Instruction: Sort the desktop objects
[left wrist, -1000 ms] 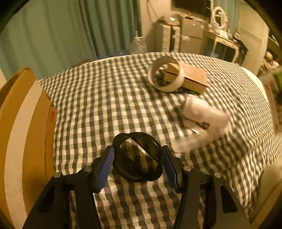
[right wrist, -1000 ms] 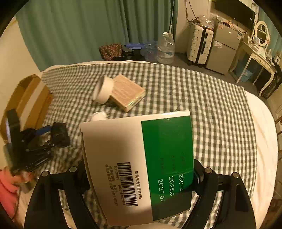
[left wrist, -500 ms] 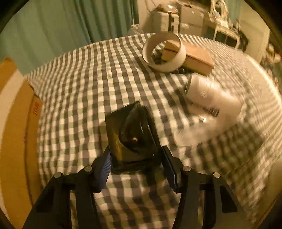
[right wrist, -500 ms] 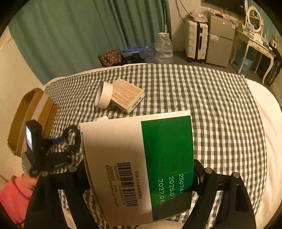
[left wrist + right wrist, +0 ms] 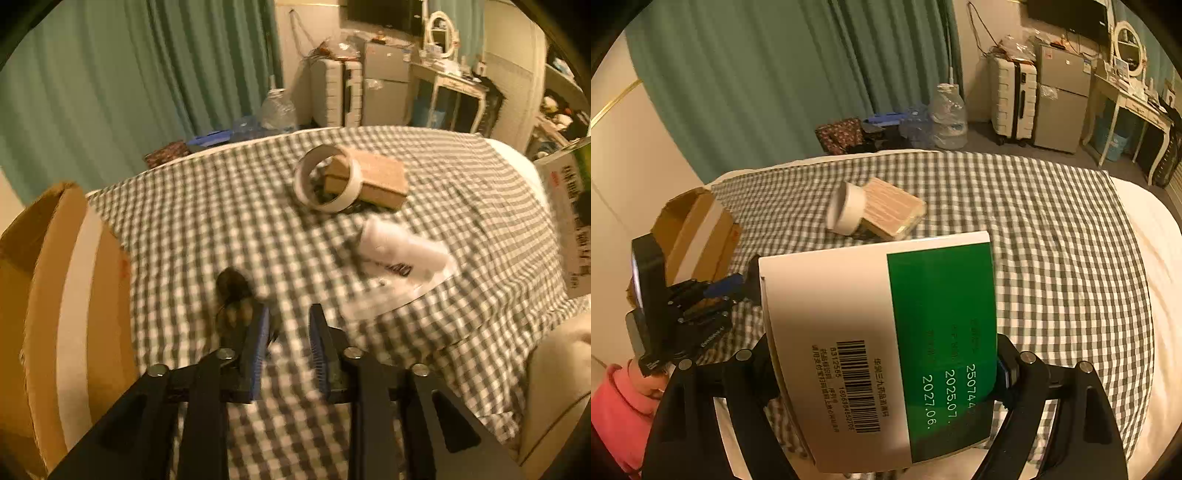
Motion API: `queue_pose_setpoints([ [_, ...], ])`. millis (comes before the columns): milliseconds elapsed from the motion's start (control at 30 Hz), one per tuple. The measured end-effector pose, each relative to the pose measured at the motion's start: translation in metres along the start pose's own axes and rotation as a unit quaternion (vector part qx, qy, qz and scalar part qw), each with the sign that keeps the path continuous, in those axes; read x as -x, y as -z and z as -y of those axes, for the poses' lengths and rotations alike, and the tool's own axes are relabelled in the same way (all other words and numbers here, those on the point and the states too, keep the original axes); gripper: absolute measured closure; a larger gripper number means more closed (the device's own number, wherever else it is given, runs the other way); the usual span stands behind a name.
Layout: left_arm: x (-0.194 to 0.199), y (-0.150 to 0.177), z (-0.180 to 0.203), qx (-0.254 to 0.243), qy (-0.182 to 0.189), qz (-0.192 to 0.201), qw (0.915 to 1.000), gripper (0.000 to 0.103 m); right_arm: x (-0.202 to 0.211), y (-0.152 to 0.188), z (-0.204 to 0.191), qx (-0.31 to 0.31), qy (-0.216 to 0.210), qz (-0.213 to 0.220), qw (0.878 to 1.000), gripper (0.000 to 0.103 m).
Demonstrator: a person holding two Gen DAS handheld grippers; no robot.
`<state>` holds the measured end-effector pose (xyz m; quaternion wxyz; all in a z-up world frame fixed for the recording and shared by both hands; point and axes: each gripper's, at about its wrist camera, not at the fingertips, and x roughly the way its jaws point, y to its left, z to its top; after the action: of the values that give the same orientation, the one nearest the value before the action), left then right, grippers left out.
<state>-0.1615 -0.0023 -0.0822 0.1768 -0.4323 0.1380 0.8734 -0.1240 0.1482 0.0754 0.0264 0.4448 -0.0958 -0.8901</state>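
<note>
Green-and-white box (image 5: 882, 354) clamped in right gripper (image 5: 886, 369) jaws, held above checked cloth (image 5: 1052, 240). Blurred dark object (image 5: 236, 299) sits outside left gripper (image 5: 286, 345), touching its left pad; jaws narrowed, nothing between. Beyond it: white bottle (image 5: 399, 251), tape roll (image 5: 328, 177) leaning on tan box (image 5: 376, 177). Cardboard carton (image 5: 55, 295) left.
</note>
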Motion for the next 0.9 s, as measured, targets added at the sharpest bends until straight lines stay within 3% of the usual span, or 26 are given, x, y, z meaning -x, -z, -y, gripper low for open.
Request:
queue_pose_setpoints([
  [33, -0.002, 0.004, -0.005, 0.010, -0.005, -0.001, 0.9999, 0.041, 0.001, 0.002, -0.004, 0.001, -0.003, 0.002, 1.000, 0.018],
  [67, -0.004, 0.007, -0.007, 0.023, -0.013, -0.001, 0.9997, 0.018, 0.001, 0.003, -0.006, 0.002, -0.004, 0.003, 1.000, 0.018],
  [100, -0.006, 0.009, -0.010, 0.037, -0.019, 0.001, 0.9991, 0.015, 0.000, 0.004, -0.007, 0.002, -0.005, 0.002, 1.000, 0.018],
  [200, -0.015, 0.013, -0.019, 0.083, -0.012, -0.007, 0.9964, 0.015, -0.006, 0.007, -0.010, 0.007, -0.007, -0.001, 1.000, 0.017],
  [433, -0.052, 0.006, -0.044, 0.148, -0.070, -0.016, 0.9863, 0.015, -0.037, 0.008, 0.001, -0.002, -0.016, -0.014, 1.000, 0.017],
  [633, -0.084, 0.002, -0.045, 0.173, -0.044, -0.039, 0.9832, 0.015, -0.067, 0.010, 0.027, -0.033, -0.025, -0.040, 0.998, 0.017],
  [667, -0.086, 0.002, -0.042, 0.167, -0.042, -0.039, 0.9843, 0.023, -0.070, 0.009, 0.031, -0.036, -0.024, -0.042, 0.998, 0.017],
  [700, -0.090, 0.002, -0.037, 0.158, -0.041, -0.044, 0.9857, 0.046, -0.073, 0.008, 0.036, -0.040, -0.023, -0.044, 0.998, 0.017],
  [767, -0.091, 0.004, -0.031, 0.146, -0.049, -0.045, 0.9871, 0.046, -0.072, 0.010, 0.037, -0.045, -0.023, -0.045, 0.998, 0.017],
  [900, -0.076, 0.003, -0.027, 0.126, -0.026, -0.034, 0.9912, 0.046, -0.068, 0.011, 0.033, -0.047, -0.021, -0.041, 0.998, 0.017],
])
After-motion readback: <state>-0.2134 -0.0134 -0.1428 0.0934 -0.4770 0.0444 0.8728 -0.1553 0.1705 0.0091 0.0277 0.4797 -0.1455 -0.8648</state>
